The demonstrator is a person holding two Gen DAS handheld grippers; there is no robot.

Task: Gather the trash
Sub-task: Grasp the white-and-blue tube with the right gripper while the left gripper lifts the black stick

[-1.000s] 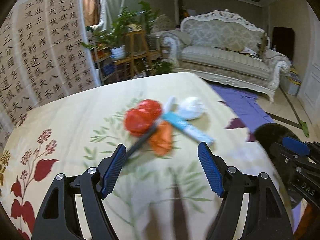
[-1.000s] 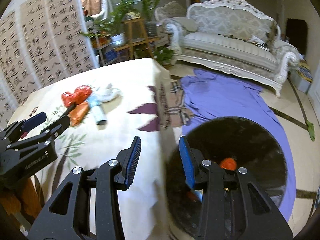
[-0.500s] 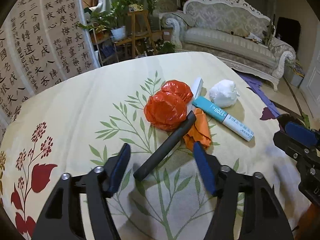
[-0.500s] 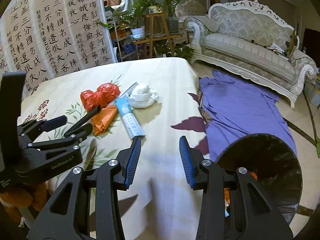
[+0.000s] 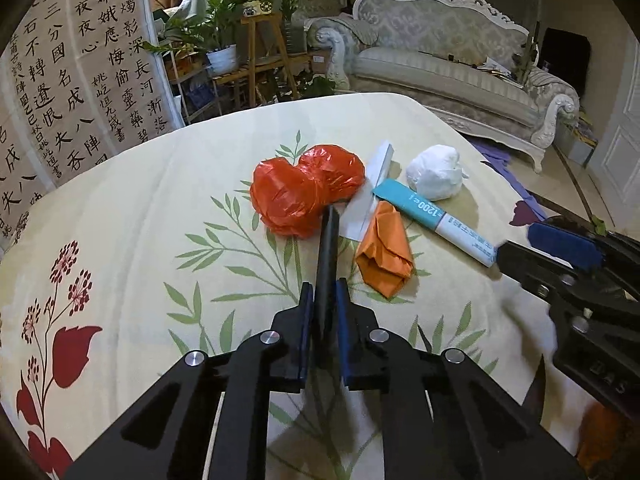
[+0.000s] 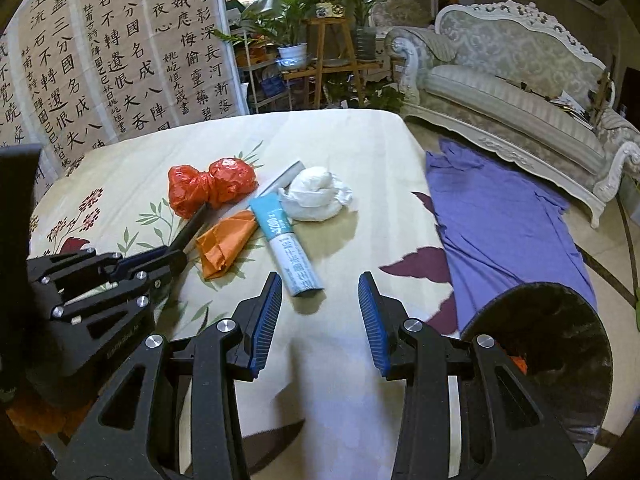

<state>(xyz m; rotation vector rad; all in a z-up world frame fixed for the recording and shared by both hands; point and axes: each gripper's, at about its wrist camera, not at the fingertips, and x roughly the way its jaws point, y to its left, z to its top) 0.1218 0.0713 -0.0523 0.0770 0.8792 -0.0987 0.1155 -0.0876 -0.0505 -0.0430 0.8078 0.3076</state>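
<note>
Left hand-held gripper (image 5: 323, 298) clamped on near end of black stick (image 5: 329, 248); far end touches red plastic bag (image 5: 304, 190). Right hand-held gripper (image 6: 319, 312) jaws apart, holding nothing, near teal-white tube (image 6: 289, 246). Remaining trash on floral surface (image 5: 128, 216) — orange wrapper (image 5: 384, 252), white wad (image 5: 436, 172). Black bin (image 6: 560, 344) on floor, right. Risk: end-held stick pivots on lifting — sweeps bag or wrapper aside, or slips out.

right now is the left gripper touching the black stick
Touching: in the left wrist view the left gripper has its jaws closed on the black stick, pads pressed against both sides.
</note>
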